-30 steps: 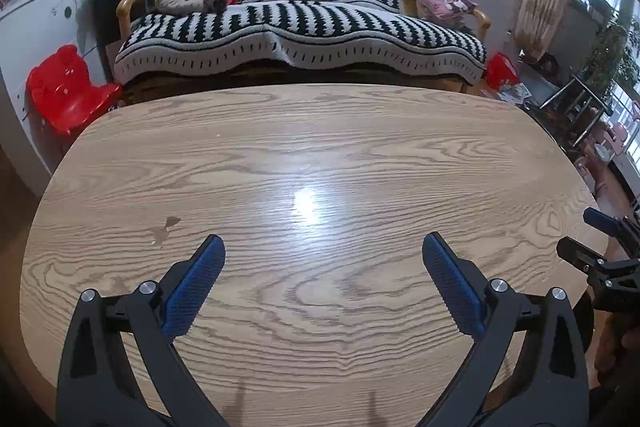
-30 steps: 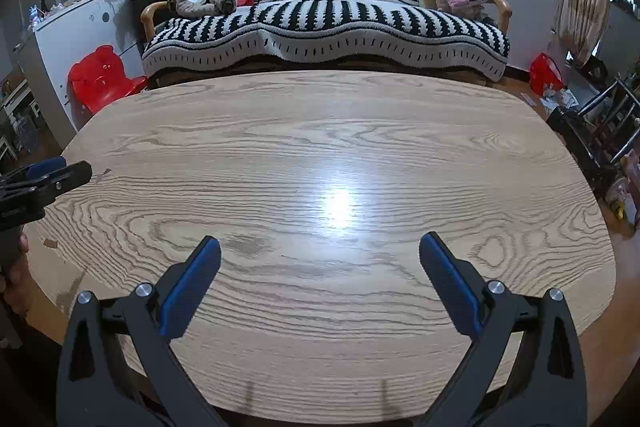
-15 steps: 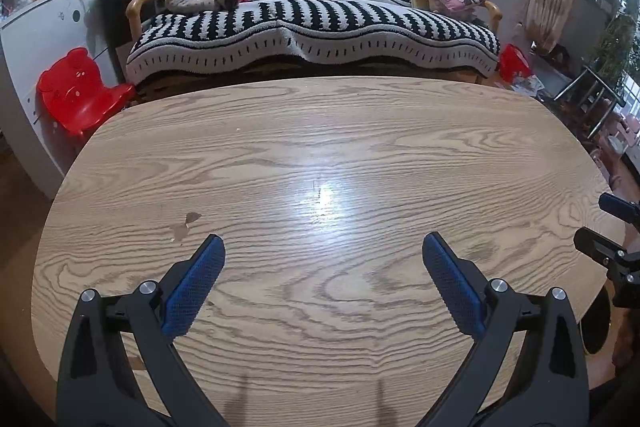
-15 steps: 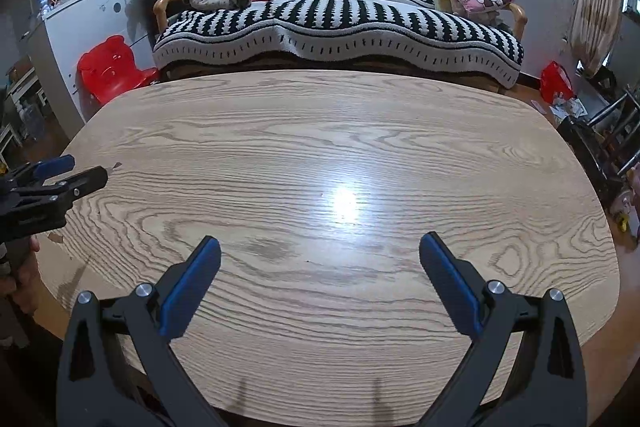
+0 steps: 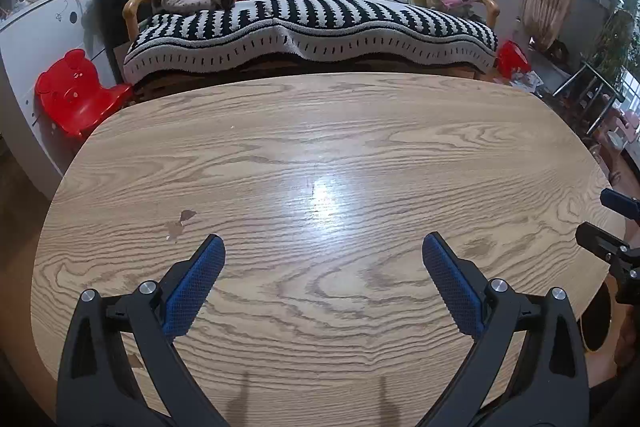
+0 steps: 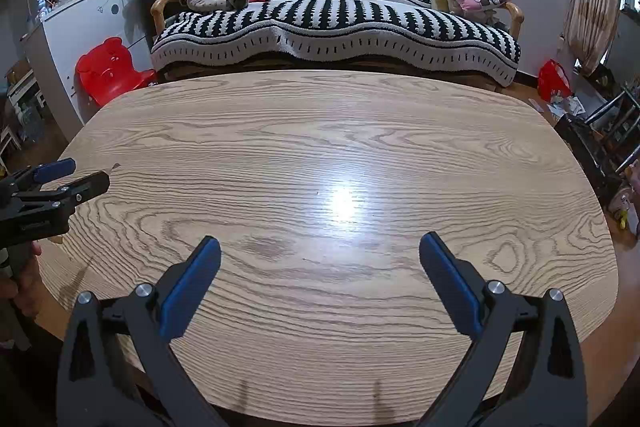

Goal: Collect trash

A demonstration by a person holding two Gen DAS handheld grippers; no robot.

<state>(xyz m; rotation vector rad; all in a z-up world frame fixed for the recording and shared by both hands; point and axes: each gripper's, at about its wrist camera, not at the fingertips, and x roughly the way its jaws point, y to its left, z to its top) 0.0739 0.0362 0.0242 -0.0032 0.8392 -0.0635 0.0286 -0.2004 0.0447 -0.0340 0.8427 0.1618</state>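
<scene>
Both the left gripper [image 5: 323,247] and right gripper [image 6: 319,249] are hovering fingers-apart over the near edge of the wooden table [image 5: 360,131], no trash showing anywhere on it, so any grab is risking closing on nothing.

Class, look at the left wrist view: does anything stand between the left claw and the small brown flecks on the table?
Nothing visible does. The left claw is open, and only bare table lies between it and the brown flecks, just beyond its left fingertip. Whether they are scraps or marks is unclear.
</scene>
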